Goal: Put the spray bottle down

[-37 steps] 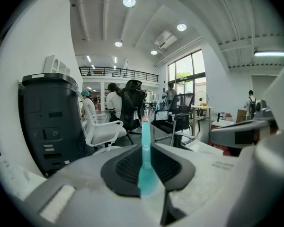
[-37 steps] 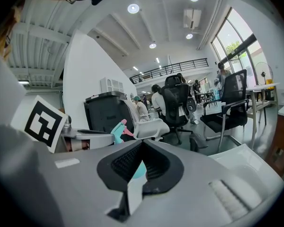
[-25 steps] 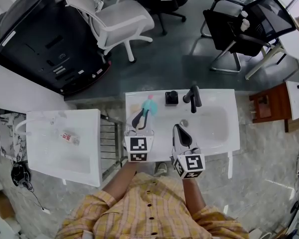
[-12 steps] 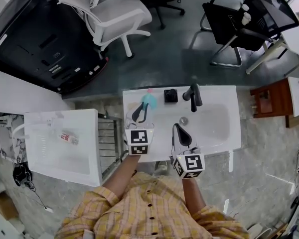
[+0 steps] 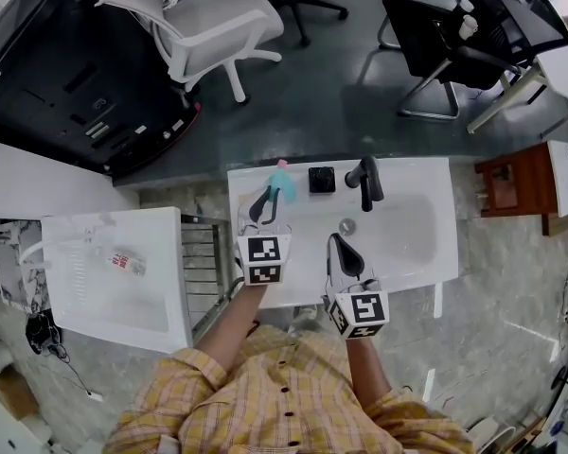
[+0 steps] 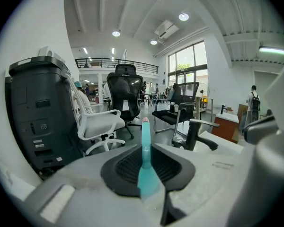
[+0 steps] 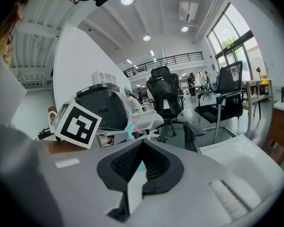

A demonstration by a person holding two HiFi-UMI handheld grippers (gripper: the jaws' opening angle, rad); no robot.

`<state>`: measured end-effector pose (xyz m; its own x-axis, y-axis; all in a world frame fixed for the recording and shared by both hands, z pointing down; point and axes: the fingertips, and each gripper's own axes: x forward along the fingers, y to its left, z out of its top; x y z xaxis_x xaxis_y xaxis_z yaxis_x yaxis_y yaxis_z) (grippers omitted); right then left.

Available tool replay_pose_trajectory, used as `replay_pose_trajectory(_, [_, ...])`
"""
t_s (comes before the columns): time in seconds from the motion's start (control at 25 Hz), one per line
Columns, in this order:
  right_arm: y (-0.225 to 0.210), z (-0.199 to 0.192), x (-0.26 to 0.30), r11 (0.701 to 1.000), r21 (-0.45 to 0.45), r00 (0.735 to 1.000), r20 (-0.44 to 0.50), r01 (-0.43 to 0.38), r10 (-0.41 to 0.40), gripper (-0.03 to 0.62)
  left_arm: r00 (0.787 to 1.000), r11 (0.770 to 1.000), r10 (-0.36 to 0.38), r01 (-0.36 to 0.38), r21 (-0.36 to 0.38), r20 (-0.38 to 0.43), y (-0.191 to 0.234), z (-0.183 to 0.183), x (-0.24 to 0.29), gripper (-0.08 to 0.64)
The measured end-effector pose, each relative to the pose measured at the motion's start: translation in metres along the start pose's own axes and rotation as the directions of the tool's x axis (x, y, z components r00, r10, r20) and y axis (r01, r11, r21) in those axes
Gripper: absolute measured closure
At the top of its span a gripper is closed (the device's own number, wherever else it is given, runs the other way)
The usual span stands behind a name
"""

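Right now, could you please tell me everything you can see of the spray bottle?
The spray bottle has a teal plastic-looking trigger head ending in a pink tip, pointing away from the person. What shows of its body below the head looks clear. It stands roughly upright, clamped at the neck between the jaws of the left tool, over the back left corner of the white sink. Whether its base touches the sink cannot be told.

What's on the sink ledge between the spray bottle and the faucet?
A small black square object sits on the sink ledge between the spray bottle and the black faucet, apart from both. The head view shows it.
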<state>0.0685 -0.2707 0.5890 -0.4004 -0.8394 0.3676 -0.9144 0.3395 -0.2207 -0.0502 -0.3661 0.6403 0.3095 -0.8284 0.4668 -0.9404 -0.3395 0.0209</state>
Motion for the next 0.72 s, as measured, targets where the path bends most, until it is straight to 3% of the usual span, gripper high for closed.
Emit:
replay_pose_trajectory(0.44, [0.001,-0.004,0.003,1.0,-0.002,1.0,-0.012,-0.007,0.007,0.591,1.0,1.0,-0.016,0.017,0.006,-0.006,0.0,0.0,0.012,0.497])
replay_pose_trajectory(0.72, [-0.004,0.001,-0.002,0.998,0.056,1.0,-0.006,-0.016,0.017,0.591,1.0,1.0,-0.011,0.011,-0.006,-0.012,-0.001,0.001,0.016,0.453])
